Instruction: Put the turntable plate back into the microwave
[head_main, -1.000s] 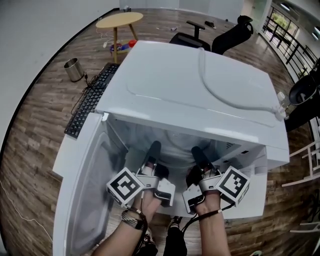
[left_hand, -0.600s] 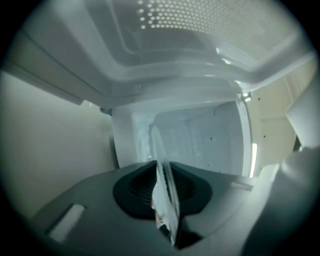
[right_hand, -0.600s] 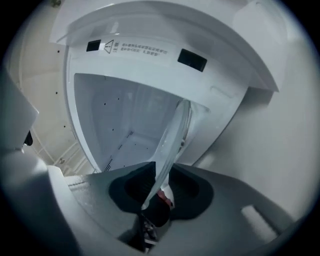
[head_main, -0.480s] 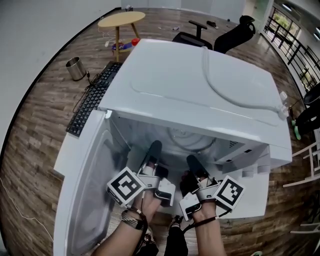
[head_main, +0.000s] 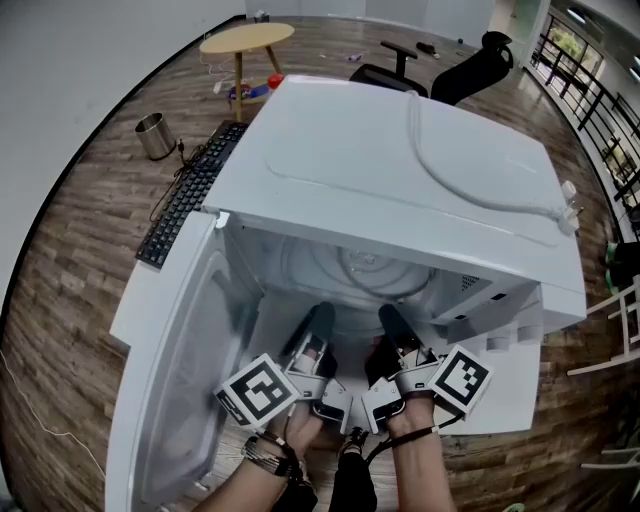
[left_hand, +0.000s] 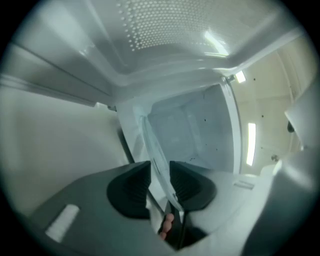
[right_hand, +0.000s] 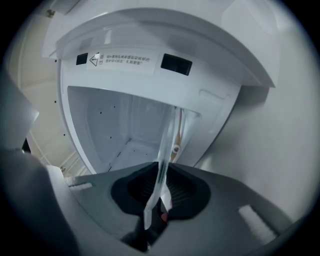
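Pinching the turntable plate (right_hand: 163, 160) inside the microwave (head_main: 400, 170), right fingers (right_hand: 186, 192) just narrowed while left fingers (left_hand: 127, 192) (just widened) straddle it.

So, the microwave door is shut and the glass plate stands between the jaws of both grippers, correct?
No: the head view shows the microwave door open, swung left. The glass turntable plate does stand between the jaws of the left gripper, which have just been opening, and the right gripper, which have just been closing on it.

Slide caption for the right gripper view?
Right gripper, jaws just closing on the glass turntable plate, facing the open microwave cavity.
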